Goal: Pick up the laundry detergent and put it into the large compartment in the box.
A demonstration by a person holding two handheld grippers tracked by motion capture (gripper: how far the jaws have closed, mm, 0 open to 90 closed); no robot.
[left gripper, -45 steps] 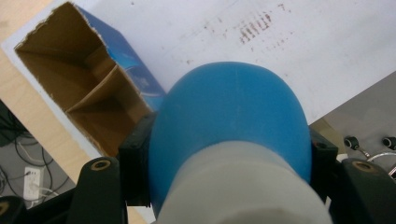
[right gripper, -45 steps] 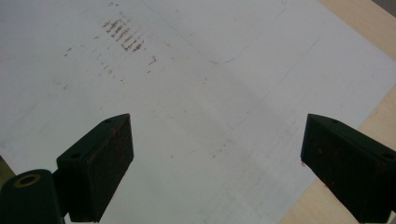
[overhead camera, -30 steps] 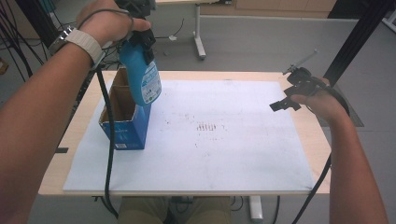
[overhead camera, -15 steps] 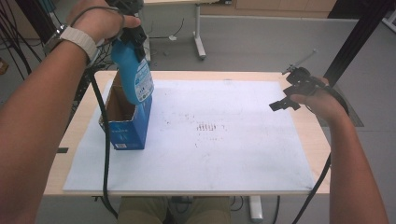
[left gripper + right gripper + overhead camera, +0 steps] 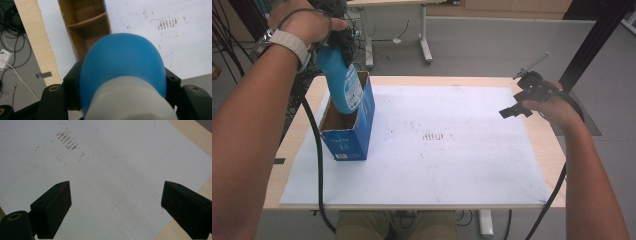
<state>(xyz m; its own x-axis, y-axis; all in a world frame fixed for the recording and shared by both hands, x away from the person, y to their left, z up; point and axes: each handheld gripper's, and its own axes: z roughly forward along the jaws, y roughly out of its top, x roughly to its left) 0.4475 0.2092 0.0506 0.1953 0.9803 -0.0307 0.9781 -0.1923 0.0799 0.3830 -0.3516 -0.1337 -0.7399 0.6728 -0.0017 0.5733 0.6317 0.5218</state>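
My left gripper is shut on a blue bottle near its pale cap end. The bottle hangs tilted, base down, with its lower end at the open top of a blue cardboard box. In the left gripper view the bottle bulges between the black jaws, and below it lies the box's brown inside with a divider. My right gripper hovers over the table's right side, and its jaws stand wide apart around nothing.
A white mat with brownish smudges covers most of the wooden table. The box stands on the mat's left part. Black cables trail from both grippers. Beyond the table are grey floor and desk legs.
My left hand has carried the bottle leftward and a little down, from beside the box's right wall to over its opening. The right hand has stayed put.
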